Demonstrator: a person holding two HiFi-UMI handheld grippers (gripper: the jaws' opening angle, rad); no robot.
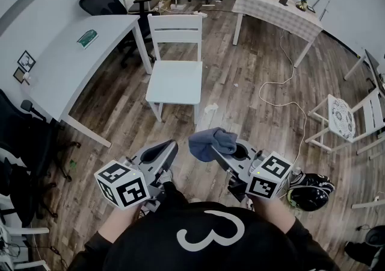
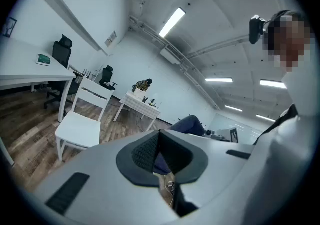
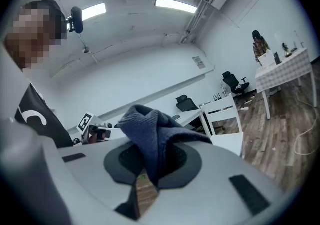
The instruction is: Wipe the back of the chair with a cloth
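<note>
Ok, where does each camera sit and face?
Head view: on the head, steeply down at the white chair; left claw, right claw, black shirt show.
Left gripper view: on left claw, along its shut jaws; head camera upper right.
Right gripper view: on right claw, facing its gripped blue cloth; black shirt at left.
All share the chair.

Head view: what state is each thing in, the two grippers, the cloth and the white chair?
left gripper: shut, holding nothing.
right gripper: shut on the cloth.
cloth: bunched, held in the air, away from the chair.
white chair: upright, seat bare, cloth not touching it.
</note>
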